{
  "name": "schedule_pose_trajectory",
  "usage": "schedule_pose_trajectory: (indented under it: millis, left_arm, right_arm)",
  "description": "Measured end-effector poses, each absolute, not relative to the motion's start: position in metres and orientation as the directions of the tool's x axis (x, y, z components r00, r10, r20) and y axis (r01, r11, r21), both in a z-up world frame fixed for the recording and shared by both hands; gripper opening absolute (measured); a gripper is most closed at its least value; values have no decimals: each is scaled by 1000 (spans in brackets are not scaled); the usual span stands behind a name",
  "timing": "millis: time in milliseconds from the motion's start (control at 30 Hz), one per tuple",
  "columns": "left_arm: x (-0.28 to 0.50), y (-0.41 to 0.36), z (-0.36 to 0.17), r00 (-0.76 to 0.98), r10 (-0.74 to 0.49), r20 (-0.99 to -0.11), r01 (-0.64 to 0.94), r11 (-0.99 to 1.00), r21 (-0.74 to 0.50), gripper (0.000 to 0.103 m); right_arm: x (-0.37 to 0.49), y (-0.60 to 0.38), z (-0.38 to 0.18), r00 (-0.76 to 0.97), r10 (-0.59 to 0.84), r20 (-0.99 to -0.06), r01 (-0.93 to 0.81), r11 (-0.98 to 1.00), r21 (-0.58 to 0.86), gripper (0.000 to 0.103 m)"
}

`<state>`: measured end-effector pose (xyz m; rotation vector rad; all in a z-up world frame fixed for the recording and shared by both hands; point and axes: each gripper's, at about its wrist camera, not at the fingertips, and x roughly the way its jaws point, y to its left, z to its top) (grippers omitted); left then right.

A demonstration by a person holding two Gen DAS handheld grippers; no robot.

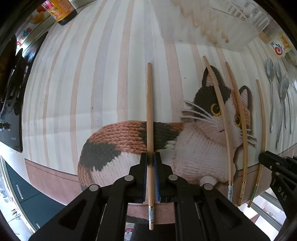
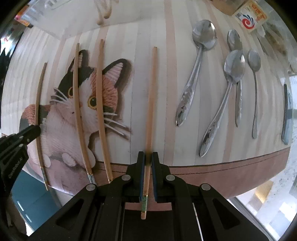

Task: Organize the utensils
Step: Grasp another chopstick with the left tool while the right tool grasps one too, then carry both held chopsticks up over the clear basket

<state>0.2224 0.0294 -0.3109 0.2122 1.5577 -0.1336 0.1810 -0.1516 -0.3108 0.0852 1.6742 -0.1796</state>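
My left gripper (image 1: 150,157) is shut on a wooden chopstick (image 1: 149,111) with a blue-grey band, which points away over the cat-print mat (image 1: 111,140). My right gripper (image 2: 148,155) is shut on another wooden chopstick (image 2: 150,96) with a green band. Two more chopsticks (image 2: 78,103) (image 2: 101,103) lie side by side on the mat between the grippers. Several metal spoons (image 2: 196,70) lie to the right of my right gripper. The right gripper's body (image 1: 278,166) shows at the right edge of the left wrist view.
A clear plastic tray (image 1: 213,24) holding more chopsticks stands at the far edge of the mat. A dark sauce bottle (image 1: 62,11) stands at the far left. A small printed box (image 2: 250,16) sits at the far right. The table's near edge runs just under both grippers.
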Motion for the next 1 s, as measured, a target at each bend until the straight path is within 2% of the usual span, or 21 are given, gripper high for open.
schedule_pose_trajectory:
  millis: [233, 433, 733, 1000]
  left_arm:
    - [214, 25, -309, 35, 62, -997, 227, 972, 68, 4]
    - [204, 28, -285, 106, 70, -992, 226, 970, 93, 4]
    - [197, 39, -244, 197, 70, -978, 194, 975, 109, 4]
    - [203, 53, -196, 262, 26, -965, 145, 987, 66, 4]
  right_arm:
    - [181, -147, -320, -77, -39, -996, 192, 980, -54, 7]
    - [168, -151, -309, -48, 4, -999, 220, 975, -7, 7]
    - [159, -158, -275, 36, 24, -999, 240, 970, 32, 7]
    - [160, -164, -228, 127, 46, -991, 236, 969, 75, 7]
